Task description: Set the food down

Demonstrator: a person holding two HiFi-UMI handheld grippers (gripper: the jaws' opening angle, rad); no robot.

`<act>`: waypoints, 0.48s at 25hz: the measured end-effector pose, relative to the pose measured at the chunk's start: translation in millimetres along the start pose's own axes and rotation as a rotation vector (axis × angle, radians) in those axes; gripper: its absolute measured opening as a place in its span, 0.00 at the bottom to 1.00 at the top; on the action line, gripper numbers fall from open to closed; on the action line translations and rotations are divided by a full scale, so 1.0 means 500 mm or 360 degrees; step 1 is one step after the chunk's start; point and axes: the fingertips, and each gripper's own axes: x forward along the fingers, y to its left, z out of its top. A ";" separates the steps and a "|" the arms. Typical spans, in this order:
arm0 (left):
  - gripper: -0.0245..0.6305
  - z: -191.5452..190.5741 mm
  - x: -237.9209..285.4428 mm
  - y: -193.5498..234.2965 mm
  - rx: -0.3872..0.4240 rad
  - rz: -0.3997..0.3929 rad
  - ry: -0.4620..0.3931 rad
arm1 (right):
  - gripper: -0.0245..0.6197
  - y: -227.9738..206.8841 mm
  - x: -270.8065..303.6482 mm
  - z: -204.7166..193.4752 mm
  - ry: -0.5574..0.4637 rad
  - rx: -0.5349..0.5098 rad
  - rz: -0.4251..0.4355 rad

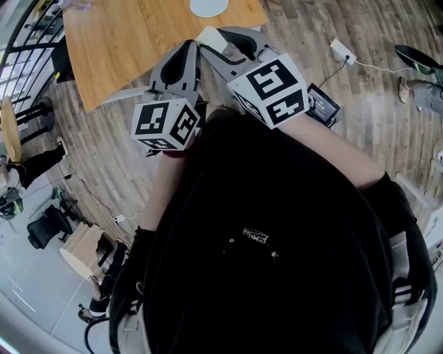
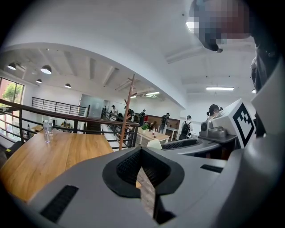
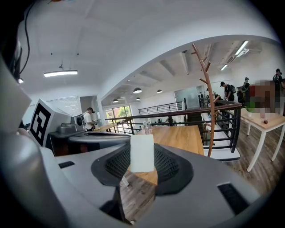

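Pinching a pale food block (image 3: 142,151) by its 2 flat sides, the right gripper (image 3: 142,161) holds it near the wooden table (image 1: 131,41). It looks light and soft, so squeeze gently. The left gripper (image 2: 140,153) is pressed together, empty.

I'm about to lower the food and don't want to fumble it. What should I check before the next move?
1. Grip: jaws of the right gripper pinch the food block: ok.
2. Spare hand: the left gripper is empty, jaws together: ok.
3. Position: the block is only at the near edge of the table: not ok.
4. Landing spot: the plate shows only its rim: cannot tell if it is free.
5. Obstacles: the glass stands at the table's far end: ok.
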 end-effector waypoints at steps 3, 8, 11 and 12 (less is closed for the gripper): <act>0.04 0.004 0.019 0.006 0.0002 0.0004 0.0006 | 0.30 -0.011 0.009 0.009 -0.0005 0.0025 0.0016; 0.04 0.012 0.044 0.013 0.0001 -0.0020 0.0021 | 0.30 -0.037 0.020 0.015 0.0001 0.0025 -0.0012; 0.04 0.021 0.072 0.012 0.0012 -0.0055 0.0020 | 0.30 -0.063 0.024 0.024 -0.0011 0.0036 -0.0042; 0.04 0.024 0.082 0.015 0.0016 -0.0068 0.0019 | 0.30 -0.072 0.029 0.028 -0.0016 0.0038 -0.0055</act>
